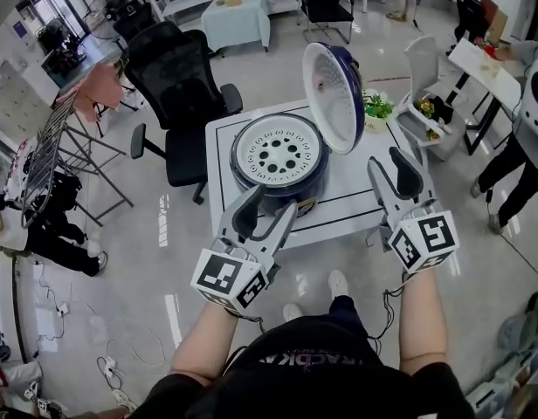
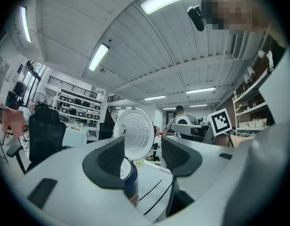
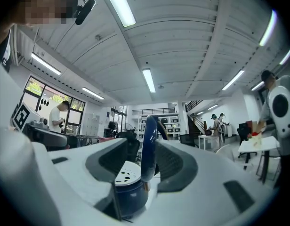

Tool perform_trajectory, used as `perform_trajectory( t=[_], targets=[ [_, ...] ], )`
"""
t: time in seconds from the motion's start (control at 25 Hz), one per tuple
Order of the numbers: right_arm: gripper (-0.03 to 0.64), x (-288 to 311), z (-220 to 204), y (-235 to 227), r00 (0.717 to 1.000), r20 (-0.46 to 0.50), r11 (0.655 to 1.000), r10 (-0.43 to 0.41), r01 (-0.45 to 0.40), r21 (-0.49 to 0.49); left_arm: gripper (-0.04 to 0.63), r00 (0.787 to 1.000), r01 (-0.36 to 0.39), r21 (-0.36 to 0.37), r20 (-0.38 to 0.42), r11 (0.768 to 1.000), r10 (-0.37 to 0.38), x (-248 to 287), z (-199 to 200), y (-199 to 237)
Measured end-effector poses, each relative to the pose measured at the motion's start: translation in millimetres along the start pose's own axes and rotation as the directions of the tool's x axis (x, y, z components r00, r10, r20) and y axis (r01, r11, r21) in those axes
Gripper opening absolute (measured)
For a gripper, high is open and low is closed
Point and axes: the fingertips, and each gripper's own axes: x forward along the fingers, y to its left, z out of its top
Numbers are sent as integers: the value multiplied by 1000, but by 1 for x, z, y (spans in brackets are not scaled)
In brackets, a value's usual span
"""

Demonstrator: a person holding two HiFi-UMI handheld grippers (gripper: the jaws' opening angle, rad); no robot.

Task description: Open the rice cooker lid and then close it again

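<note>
A dark blue rice cooker (image 1: 278, 160) stands on a small white table (image 1: 348, 195). Its lid (image 1: 334, 94) stands upright and open on the right, and the white perforated inner plate shows on top of the pot. My left gripper (image 1: 265, 211) is open just in front of the cooker, with nothing between its fingers. My right gripper (image 1: 395, 168) is open at the table's front right, apart from the lid. The left gripper view shows the lid's inner face (image 2: 133, 133) and the pot (image 2: 130, 182) beyond the jaws. In the right gripper view the lid (image 3: 149, 145) is edge-on above the pot (image 3: 128, 192).
A black office chair (image 1: 177, 85) stands left of the table. A small potted plant (image 1: 375, 108) sits at the table's back right, with a white chair (image 1: 424, 64) beyond it. A drying rack (image 1: 59, 147) is far left. A person (image 1: 522, 138) stands at right.
</note>
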Motion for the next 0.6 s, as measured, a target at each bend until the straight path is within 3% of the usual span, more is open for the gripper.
perform_trajectory(
  t=[0.6],
  targets=[
    [172, 31, -5, -53, 999, -24, 1000, 26, -26, 6, 233, 999, -53, -15, -2, 998, 53, 42, -4, 2]
  ],
)
